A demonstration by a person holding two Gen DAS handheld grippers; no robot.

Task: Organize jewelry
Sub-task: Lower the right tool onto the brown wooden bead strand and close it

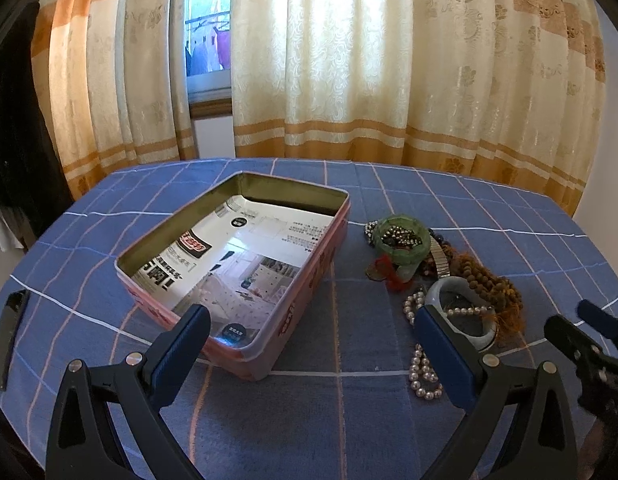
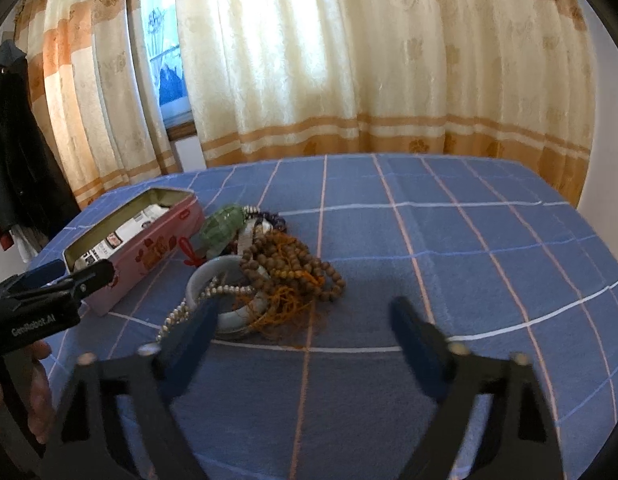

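Observation:
A pink tin box lies open on the blue checked cloth, lined with printed paper; it also shows in the right wrist view. To its right is a jewelry pile: a green bangle, a pale jade bangle, brown wooden beads and a pearl necklace. In the right wrist view the pile shows the wooden beads and the pale bangle. My left gripper is open and empty, in front of the tin. My right gripper is open and empty, just before the pile.
A dark flat object lies at the cloth's left edge. Cream and orange curtains hang behind the table. Dark clothes hang at the left. Blue cloth stretches right of the pile.

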